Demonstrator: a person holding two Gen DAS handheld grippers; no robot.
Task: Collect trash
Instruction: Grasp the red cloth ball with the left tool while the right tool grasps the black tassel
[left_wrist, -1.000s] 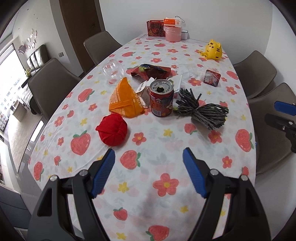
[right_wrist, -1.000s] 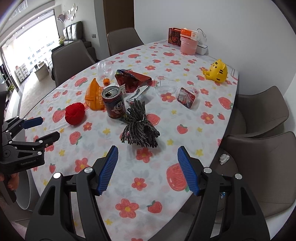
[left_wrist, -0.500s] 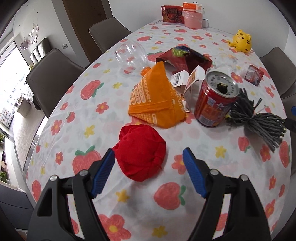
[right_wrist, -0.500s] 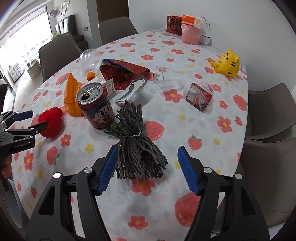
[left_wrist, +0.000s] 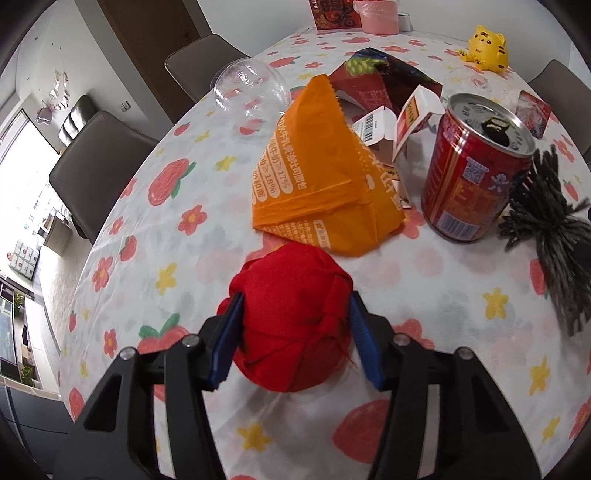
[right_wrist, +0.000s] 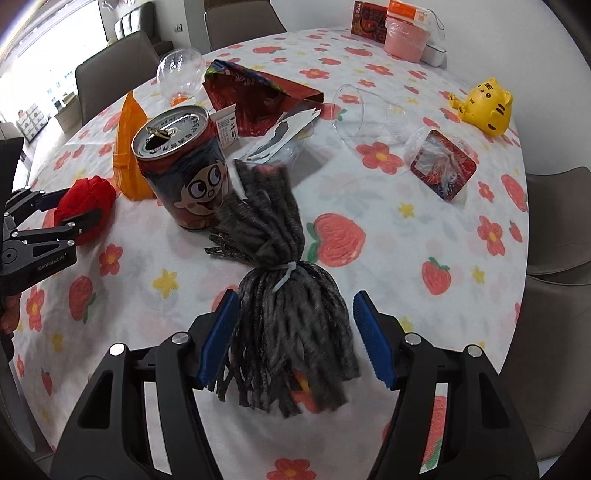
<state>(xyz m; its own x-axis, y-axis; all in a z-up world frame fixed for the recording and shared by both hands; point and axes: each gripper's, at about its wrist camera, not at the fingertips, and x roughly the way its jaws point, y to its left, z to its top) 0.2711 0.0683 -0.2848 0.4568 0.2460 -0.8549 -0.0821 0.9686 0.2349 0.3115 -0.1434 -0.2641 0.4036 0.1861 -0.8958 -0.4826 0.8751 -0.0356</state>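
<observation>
My left gripper (left_wrist: 295, 338) is open, its blue pads on either side of a red crumpled cloth ball (left_wrist: 291, 314) on the table, close to touching it. My right gripper (right_wrist: 295, 338) is open around the lower end of a grey tied yarn bundle (right_wrist: 280, 291). A red drink can (right_wrist: 181, 166) stands upright just behind the bundle; it also shows in the left wrist view (left_wrist: 472, 170). An orange wrapper (left_wrist: 321, 177), a dark red snack bag (right_wrist: 255, 92) and a torn small carton (left_wrist: 402, 122) lie behind.
The floral tablecloth (right_wrist: 406, 266) covers an oval table. Clear plastic cups (right_wrist: 365, 114) (left_wrist: 247, 92), a small wrapped red packet (right_wrist: 443, 166), a yellow tiger toy (right_wrist: 487, 105) and a pink container (right_wrist: 406, 40) sit farther back. Chairs surround the table.
Both grippers moved forward and down. The left now straddles the red ball with narrower jaws; the right now straddles the yarn bundle.
</observation>
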